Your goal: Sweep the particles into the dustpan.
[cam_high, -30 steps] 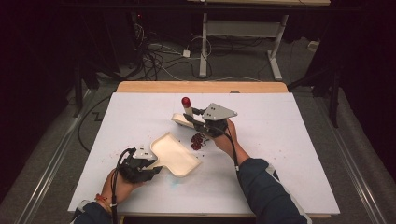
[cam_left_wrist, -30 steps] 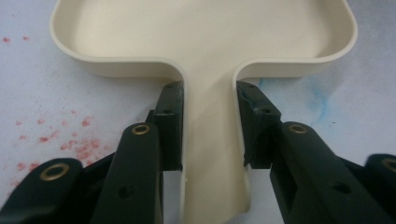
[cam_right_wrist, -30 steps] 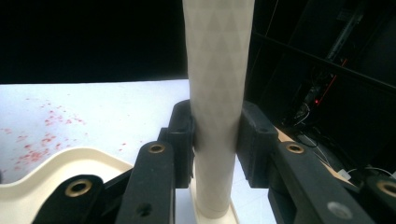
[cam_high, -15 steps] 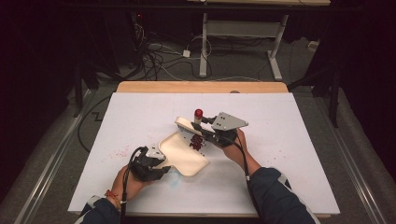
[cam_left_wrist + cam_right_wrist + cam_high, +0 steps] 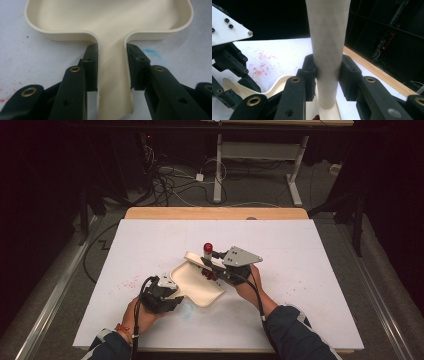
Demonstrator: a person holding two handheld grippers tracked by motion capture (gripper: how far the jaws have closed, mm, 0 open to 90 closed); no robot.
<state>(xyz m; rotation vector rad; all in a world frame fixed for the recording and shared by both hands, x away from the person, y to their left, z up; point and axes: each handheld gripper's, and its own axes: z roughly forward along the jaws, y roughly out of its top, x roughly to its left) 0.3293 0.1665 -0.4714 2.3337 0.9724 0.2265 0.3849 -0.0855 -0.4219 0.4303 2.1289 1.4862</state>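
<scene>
The left gripper [image 5: 167, 292] lies low, jaws closed on a flat handle between its pads [image 5: 91, 67]. The right gripper [image 5: 220, 265] clamps a pale shaft between its pads [image 5: 310, 75].

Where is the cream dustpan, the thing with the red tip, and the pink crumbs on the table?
cream dustpan [image 5: 196, 282], high view, on its bare tray floor.
brush handle [image 5: 328, 47], right gripper view, on its pale shaft above the pads.
pink crumbs [image 5: 129, 283], high view, on the scatter left of the dustpan.
</scene>
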